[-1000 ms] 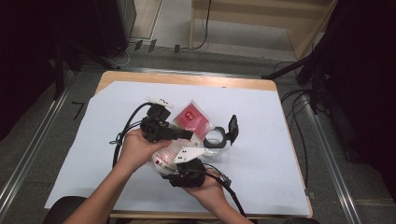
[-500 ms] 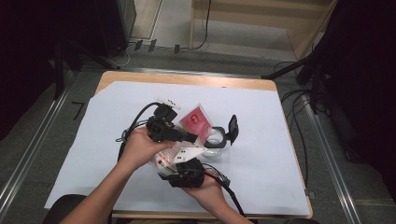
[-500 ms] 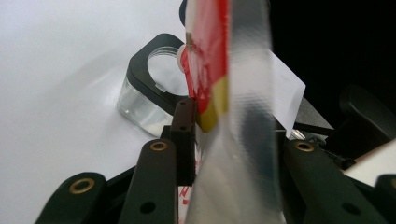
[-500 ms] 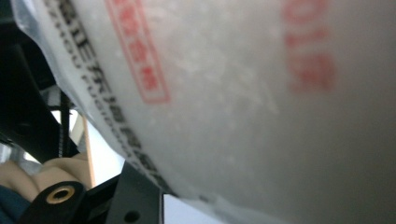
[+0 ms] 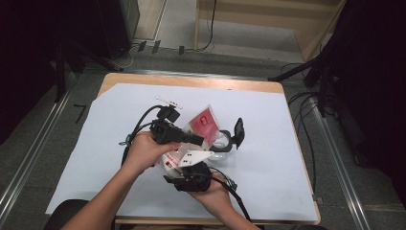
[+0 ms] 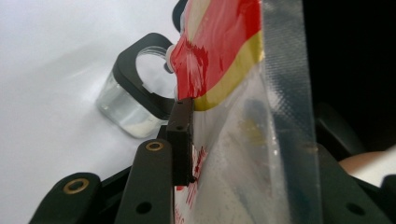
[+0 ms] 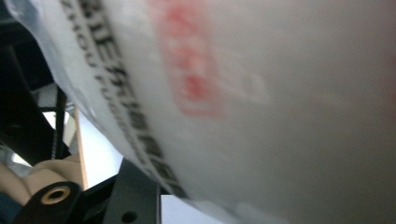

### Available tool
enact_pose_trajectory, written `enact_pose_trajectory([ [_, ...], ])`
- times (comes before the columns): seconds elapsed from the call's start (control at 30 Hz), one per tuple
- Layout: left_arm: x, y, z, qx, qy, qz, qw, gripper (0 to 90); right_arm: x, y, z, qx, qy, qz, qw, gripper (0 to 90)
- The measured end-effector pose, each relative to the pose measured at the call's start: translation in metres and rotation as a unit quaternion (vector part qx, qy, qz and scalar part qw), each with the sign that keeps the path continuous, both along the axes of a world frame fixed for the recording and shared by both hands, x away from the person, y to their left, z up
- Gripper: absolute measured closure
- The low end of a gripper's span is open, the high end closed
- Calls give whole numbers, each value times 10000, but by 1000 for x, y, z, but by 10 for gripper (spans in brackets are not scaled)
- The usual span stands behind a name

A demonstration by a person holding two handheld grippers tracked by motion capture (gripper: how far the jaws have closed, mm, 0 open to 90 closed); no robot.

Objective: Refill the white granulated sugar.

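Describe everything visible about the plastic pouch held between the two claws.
The pouch is a clear plastic bag with a red and yellow printed label and a ribbed sealed edge; black lettering runs along one side. It is held tilted above the white table cover, between the left claw and right claw. The left claw's jaw pad lies against its face. Beside it sits a clear jar.

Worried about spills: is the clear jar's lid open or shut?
Open. The clear jar stands upright on the table, its black flip lid swung up beside the uncovered mouth.
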State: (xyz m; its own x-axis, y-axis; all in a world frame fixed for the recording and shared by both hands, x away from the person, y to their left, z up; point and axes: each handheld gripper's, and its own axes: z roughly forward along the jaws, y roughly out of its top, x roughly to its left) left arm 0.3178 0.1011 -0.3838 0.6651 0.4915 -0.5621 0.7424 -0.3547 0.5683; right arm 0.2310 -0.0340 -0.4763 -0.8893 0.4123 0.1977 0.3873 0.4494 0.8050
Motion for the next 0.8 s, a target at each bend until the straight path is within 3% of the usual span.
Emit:
enact_pose_trajectory([
  [0.07,-1,-2,2,131,-26,4,9999,658,-1,2,1,-40,-2,3,10000,601],
  [0.33,7,-11,18,208,97,-51,9997,650,0,-3,16,-56,-88,82,9999,603],
  [0.47,12,-16,20,272,93,-96,9995,645,2,-3,17,-71,-281,-44,9996,601],
  [0.53,13,-17,19,320,52,-58,9995,630,4,-1,14,27,-249,-122,9996,605],
  [0.57,13,-16,19,412,-9,-68,9991,625,7,0,13,51,-103,-84,9999,607],
  [0.8,9,-13,21,392,-126,-64,9991,611,8,1,13,200,118,-116,9997,608],
])
